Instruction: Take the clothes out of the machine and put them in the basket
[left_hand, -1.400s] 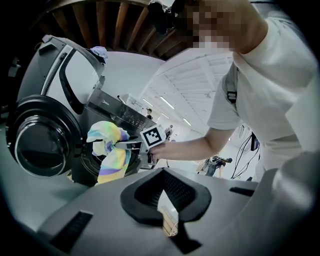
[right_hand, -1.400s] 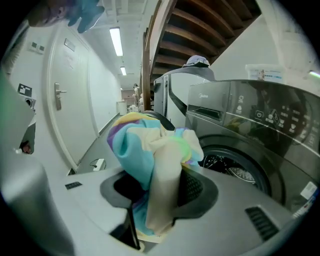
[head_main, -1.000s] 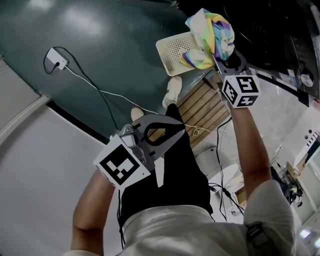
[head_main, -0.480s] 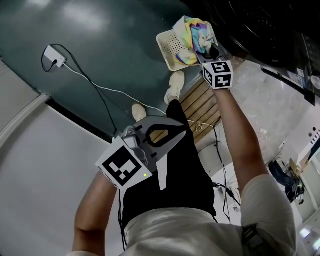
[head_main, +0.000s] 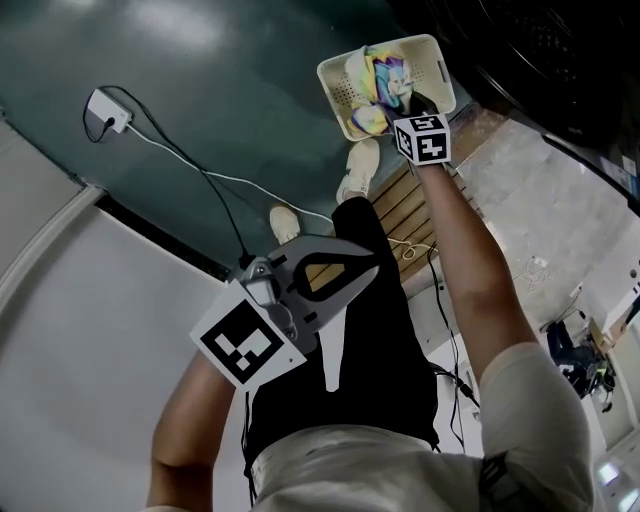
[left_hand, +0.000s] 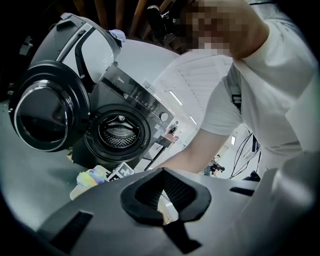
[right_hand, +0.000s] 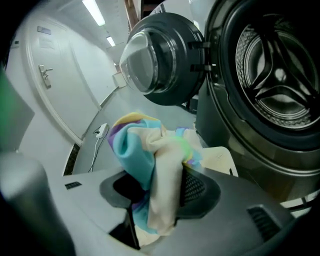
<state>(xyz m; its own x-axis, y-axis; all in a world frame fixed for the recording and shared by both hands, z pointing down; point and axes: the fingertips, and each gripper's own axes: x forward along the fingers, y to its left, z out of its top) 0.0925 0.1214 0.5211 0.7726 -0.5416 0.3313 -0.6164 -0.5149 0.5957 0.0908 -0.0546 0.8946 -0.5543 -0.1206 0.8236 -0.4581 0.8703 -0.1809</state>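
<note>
Overhead, the right gripper (head_main: 408, 103) holds the rainbow garment (head_main: 375, 78) over the basket (head_main: 338, 88); the left gripper (head_main: 368, 264) hangs well back from the basket. Left gripper view: jaws together, empty. Right gripper view: jaws clamped on the garment, with the basket just beneath.

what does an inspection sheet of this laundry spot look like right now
surface: dark floor, wooden slats beside it
job's things: cream basket; multicoloured cloth at it; machine door open, drum looks empty
clutter: odd items at the edge, unclear
tools: left tool shut, empty; right tool shut on the cloth
cables: white cable from a plug block across the floor
surroundings: white door behind
</note>
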